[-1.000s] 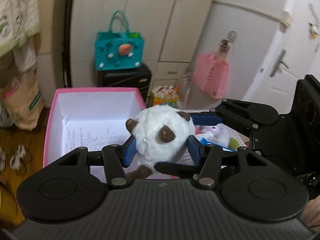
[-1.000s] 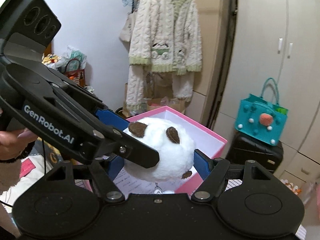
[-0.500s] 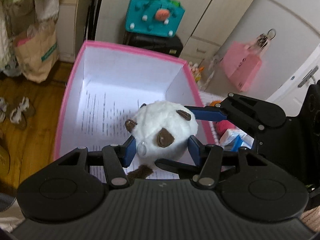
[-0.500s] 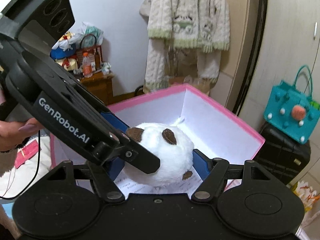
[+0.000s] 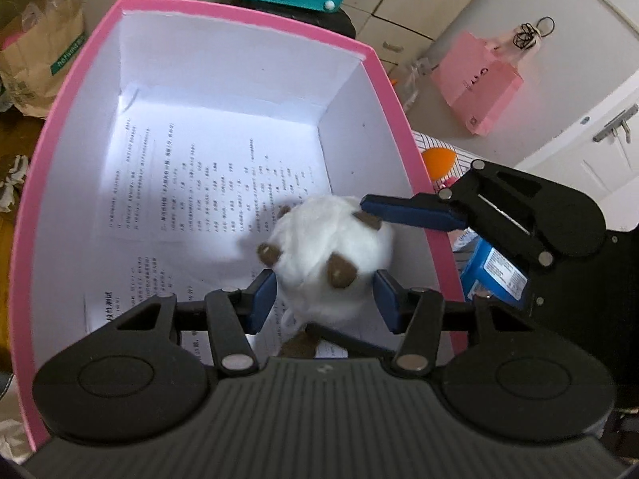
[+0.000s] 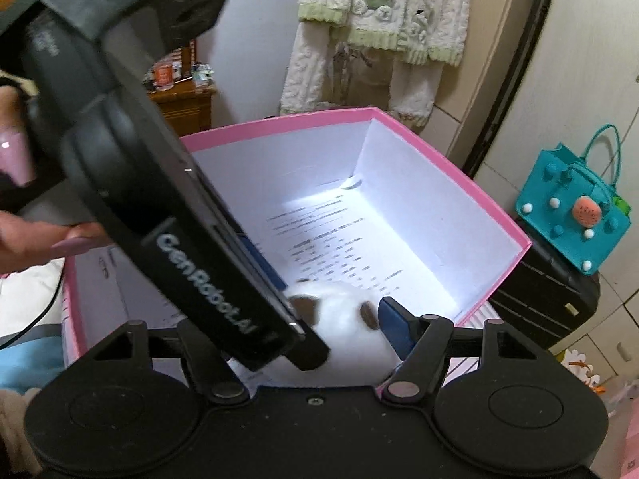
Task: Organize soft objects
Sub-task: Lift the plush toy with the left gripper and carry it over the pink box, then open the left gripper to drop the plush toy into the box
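Lowered into pink box point(image 5: 60, 127) | white plush point(image 5: 331, 251); round, ears up | left gripper point(image 5: 323, 299), right gripper point(image 6: 339, 319) both loosened beside it

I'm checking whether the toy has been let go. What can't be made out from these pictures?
- Plush toy: motion-blurred in both views; contact with the left gripper pads unclear.
- Right gripper: its left finger is hidden by the left gripper's body in the right wrist view.
- Pink box: near wall hidden behind gripper bodies.
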Available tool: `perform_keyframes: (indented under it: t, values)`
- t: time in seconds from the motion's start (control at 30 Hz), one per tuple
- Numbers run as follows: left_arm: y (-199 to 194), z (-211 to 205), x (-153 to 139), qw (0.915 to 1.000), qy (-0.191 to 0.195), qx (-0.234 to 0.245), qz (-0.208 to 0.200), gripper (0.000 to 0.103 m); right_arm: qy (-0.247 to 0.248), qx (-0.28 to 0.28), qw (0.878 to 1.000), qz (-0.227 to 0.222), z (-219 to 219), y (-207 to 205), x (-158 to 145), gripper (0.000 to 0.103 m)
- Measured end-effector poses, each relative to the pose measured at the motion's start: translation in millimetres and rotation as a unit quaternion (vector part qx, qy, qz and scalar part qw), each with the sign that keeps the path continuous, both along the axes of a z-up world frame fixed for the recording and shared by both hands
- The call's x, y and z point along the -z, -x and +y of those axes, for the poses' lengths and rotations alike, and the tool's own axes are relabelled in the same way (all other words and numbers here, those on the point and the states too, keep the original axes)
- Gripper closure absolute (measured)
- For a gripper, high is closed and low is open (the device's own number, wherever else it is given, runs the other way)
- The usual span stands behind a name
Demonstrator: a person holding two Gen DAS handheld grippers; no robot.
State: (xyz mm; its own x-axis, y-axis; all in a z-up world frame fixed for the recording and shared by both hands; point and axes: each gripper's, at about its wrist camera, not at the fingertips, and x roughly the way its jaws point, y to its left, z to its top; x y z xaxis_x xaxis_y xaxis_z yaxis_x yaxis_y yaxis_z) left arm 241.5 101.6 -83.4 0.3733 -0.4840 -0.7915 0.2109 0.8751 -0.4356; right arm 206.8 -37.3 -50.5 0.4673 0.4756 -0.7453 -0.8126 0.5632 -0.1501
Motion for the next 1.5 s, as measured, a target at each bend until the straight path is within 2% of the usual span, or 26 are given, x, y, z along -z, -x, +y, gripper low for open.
perform_keyframes:
  t: [0.17,0.33,0.5,0.9,1.23,1.5]
  values:
    - [3,-5,-5,0.9999,-0.005,0.003,-0.012,0.051,0.017,-0.001,1.0,-0.022,1,7,3,0.031]
    - [18,-1,-21,0.9984,-0.026,0.012,-0.048,0.044,-0.017,0.009,1.0,-0.016,-15,11,-9,0.031]
    - [42,3,-42,0.9933,-0.061,0.016,-0.097,0.039,-0.05,0.017,0.998,-0.019,-35,26,-20,0.031]
    - [92,-1,-90,0.9841,-0.096,0.024,-0.147,0.036,-0.1,0.03,0.994,-0.013,-51,52,-51,0.031]
    - [140,-10,-133,0.9723,-0.132,0.024,-0.191,0.031,-0.131,0.046,0.99,0.0,-76,83,-90,0.031]
    - [175,-29,-154,0.9624,-0.15,0.052,-0.22,0.025,-0.146,0.055,0.988,0.01,-99,106,-113,0.03]
